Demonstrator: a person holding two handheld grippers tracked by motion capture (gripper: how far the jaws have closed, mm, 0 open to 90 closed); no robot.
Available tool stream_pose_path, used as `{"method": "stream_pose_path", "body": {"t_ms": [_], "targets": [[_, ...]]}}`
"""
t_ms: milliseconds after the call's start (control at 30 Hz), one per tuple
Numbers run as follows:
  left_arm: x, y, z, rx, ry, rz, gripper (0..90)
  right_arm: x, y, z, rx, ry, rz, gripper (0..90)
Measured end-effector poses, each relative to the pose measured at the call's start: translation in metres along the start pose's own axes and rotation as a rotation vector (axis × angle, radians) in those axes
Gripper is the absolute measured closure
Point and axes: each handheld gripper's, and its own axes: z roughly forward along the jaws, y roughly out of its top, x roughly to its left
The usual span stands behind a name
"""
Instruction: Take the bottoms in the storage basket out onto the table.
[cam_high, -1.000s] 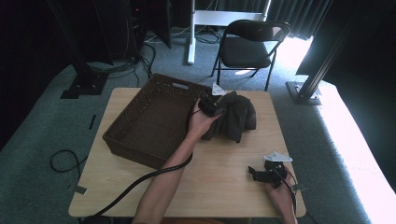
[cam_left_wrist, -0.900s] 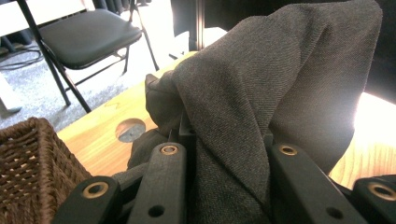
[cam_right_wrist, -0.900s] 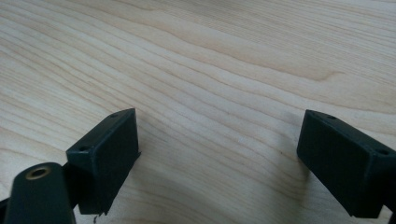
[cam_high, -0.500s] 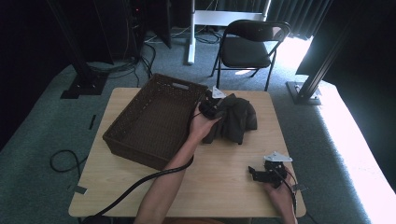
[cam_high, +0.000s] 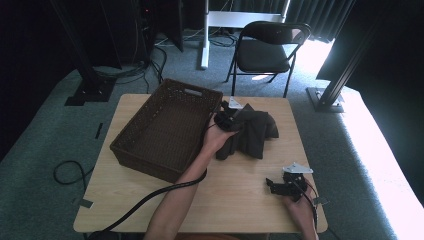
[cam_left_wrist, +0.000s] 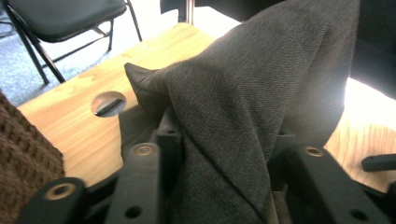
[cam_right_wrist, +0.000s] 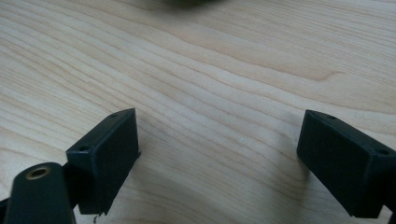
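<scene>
dark grey cloth (cam_high: 255, 131) sits bunched on the table (cam_high: 150, 200), far half, just right of the basket (cam_high: 165, 132). woven fabric, soft and limp, light by the look of it; it folds and drapes under its own weight, so it won't hold shape and will trail when lifted. not fragile. weave looks matte, so i judge it grips fine, no slip worry.

left gripper (cam_high: 226, 119) is at the cloth's left edge, next to the basket's far-right corner. in the left gripper view a fold of the cloth (cam_left_wrist: 261, 107) runs down between the jaws and tents up over them, so the jaws look closed on it, though the pinch point itself is hidden under fabric.

best hold: a bunched fold or thick edge, not a single layer. one grab point will leave most of it hanging; a second hold on the far side would control it better.

right gripper (cam_high: 281, 186) rests near the right front of the table, well apart from the cloth, jaws wide apart with bare wood between them (cam_right_wrist: 219, 154).
</scene>
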Motion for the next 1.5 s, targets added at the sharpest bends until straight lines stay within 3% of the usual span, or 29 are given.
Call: {"method": "stream_pose_path", "body": {"t_ms": [133, 433, 733, 800, 1167, 1500], "targets": [[-0.001, -0.002, 0.001, 0.012, -0.017, -0.003, 49.6, 0.000, 0.000, 0.000, 0.001, 0.000, 0.001, 12.4], [0.000, -0.002, -0.006, 0.013, -0.034, -0.013, 43.7, 0.000, 0.000, 0.000, 0.001, 0.000, 0.001, 12.4], [0.002, 0.002, -0.024, -0.032, -0.047, -0.022, 42.1, 0.000, 0.000, 0.000, 0.001, 0.001, 0.001, 12.4], [0.003, 0.006, -0.031, -0.063, -0.050, -0.026, 42.2, 0.000, 0.000, 0.000, 0.000, 0.001, 0.001, 12.4], [-0.001, 0.020, -0.059, -0.124, -0.029, 0.017, 41.0, 0.000, 0.000, 0.000, 0.001, 0.000, 0.001, 12.4], [-0.005, 0.017, -0.075, -0.139, -0.018, 0.045, 38.5, 0.000, 0.000, 0.000, 0.000, 0.000, 0.000, 12.4]]}}
